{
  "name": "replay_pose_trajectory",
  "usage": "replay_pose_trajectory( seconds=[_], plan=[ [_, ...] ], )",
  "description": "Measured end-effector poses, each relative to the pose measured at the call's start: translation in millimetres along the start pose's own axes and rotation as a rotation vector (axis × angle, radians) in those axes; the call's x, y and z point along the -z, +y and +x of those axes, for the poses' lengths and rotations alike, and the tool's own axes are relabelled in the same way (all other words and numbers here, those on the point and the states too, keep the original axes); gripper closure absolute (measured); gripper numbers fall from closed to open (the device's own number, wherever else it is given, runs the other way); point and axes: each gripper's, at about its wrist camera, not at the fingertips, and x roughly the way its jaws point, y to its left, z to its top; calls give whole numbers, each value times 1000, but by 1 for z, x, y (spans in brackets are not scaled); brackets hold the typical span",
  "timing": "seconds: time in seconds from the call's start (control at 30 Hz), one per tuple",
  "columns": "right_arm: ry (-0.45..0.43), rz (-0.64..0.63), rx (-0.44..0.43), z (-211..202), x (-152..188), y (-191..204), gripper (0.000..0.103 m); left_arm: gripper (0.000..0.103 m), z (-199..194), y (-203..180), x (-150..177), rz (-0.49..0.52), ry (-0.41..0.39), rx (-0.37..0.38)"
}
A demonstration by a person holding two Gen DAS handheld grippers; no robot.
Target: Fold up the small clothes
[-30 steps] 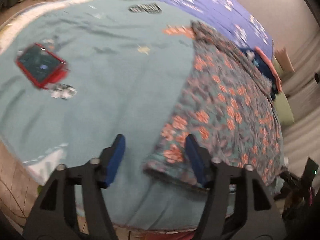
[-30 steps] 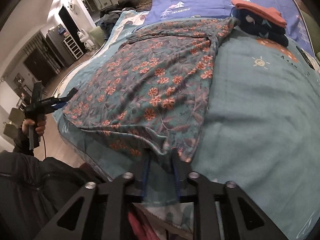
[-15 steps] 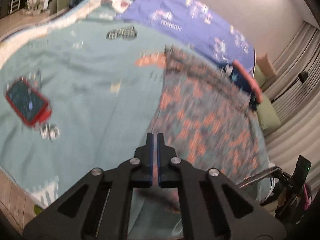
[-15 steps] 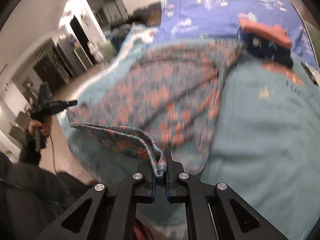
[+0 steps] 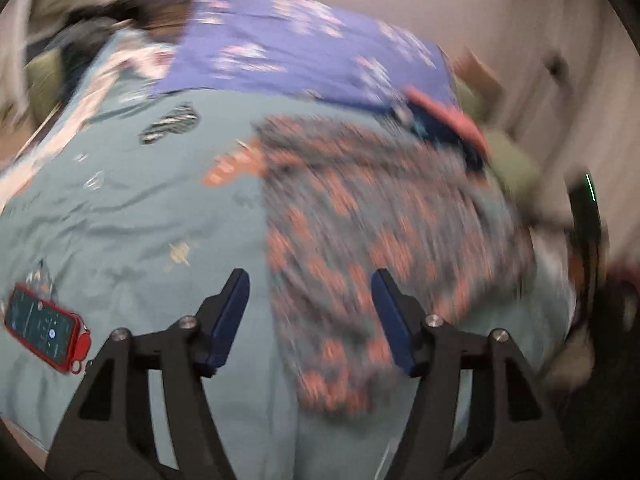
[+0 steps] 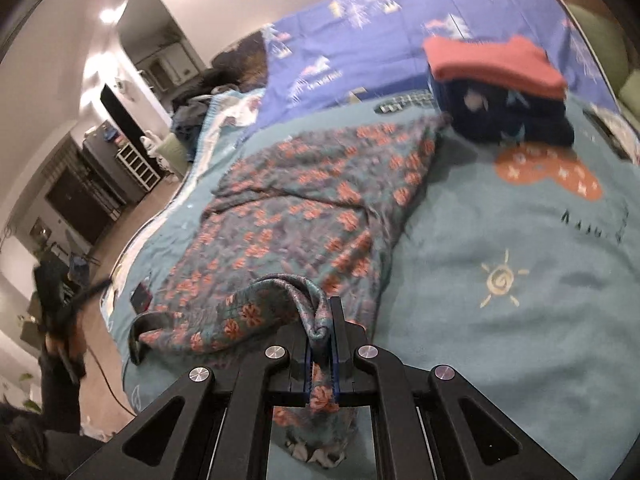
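The floral garment (image 6: 304, 216) lies lengthwise up the bed (image 6: 520, 264) toward the folded stack (image 6: 500, 92). The right gripper (image 6: 320, 344) is clamped on its near corner. The left gripper (image 5: 310, 312) (blurred view) is opening, nothing between its jaws. Only its view shows the red-cased phone (image 5: 42, 322).

The floral garment (image 6: 304, 216) is thin, matt cloth, creased. The bed cover (image 6: 520, 280) at three o'clock is matt woven cloth. The phone (image 5: 42, 326) screen is glossy.

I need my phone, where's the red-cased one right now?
In the left wrist view, the red-cased phone lies at lower left on the teal bedspread, left of the left gripper.
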Motion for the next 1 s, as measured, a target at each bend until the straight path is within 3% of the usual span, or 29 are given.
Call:
replay_pose_trajectory(
  seconds=[0.1, 0.2, 0.3, 0.33, 0.37, 0.4, 0.43, 0.5, 0.6, 0.7, 1.0],
  plan=[
    [18, 9, 7, 9, 2, -1, 97, 31, 8, -38, 29, 156, 96, 13],
    [24, 6, 12, 12, 5, 0, 96, 26, 16, -73, 49, 287, 122, 4],
    [21, 8, 10, 12, 7, 0, 96, 27, 45, -85, 60, 375, 180, -149],
    [19, 9, 11, 12, 7, 0, 96, 41, 57, -81, 62, 384, 212, -207],
    [15, 7, 16, 11, 9, 1, 96, 48, 61, -75, 59, 357, 221, -191],
    [14, 2, 23, 10, 9, 1, 96, 77, 60, -69, 53, 304, 213, -151],
    [10, -12, 39, 7, 10, 4, 96, 94, 56, -60, 42, 239, 202, -152],
    [-6, -70, 73, 2, 12, 15, 96, 94, 45, -46, 20, 165, 147, -186],
    [-49, -165, 140, -8, 17, 34, 96, 94, 25, -32, -13, 88, 56, -121],
    [-88, -195, 183, -16, 20, 44, 96, 94, 16, -32, -39, 94, -17, -77],
    [-168, -233, 300, -32, 14, 54, 96, 94, 42, -42, -70, 106, -23, -91]
  ],
)
